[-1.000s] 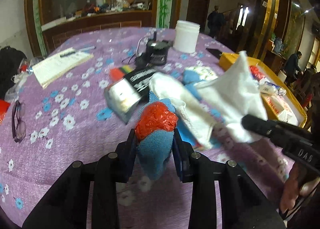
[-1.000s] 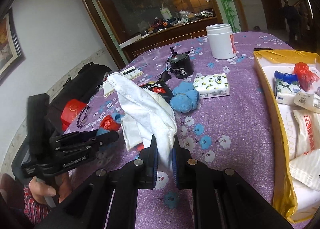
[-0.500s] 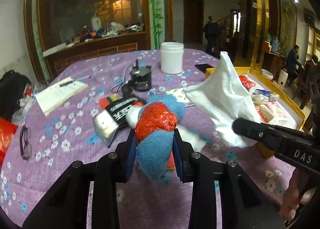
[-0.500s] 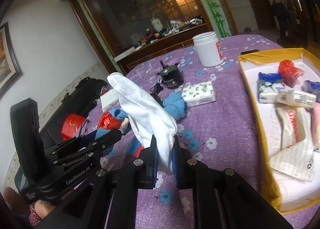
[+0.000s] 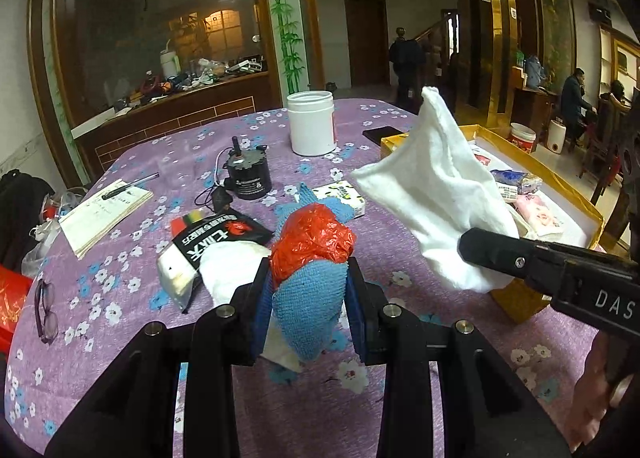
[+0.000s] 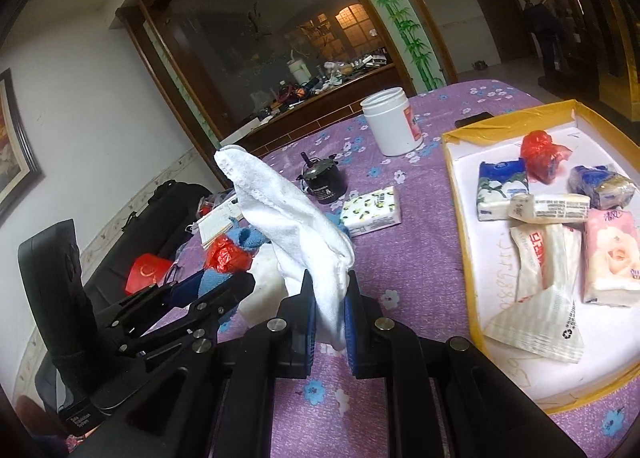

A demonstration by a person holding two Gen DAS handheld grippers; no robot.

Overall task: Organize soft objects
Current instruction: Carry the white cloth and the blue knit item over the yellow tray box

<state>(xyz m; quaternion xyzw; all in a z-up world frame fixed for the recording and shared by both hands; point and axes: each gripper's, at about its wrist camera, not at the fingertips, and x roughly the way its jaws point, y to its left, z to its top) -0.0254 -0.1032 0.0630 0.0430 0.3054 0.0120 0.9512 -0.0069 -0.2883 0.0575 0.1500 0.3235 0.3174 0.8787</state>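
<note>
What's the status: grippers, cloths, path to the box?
Left gripper shut on blue cloth with red bag. Right gripper shut on white cloth, lifted. Yellow box part full; nothing blocking.

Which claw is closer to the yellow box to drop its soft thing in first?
Likely the right claw. Its white cloth hangs beside the yellow box, while the left claw, holding the blue cloth and red bag, sits farther away.

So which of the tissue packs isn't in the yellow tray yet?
The lemon-print tissue pack: it lies alone on the purple tablecloth, beside the black motor, while the other packs sit inside the yellow tray.
</note>
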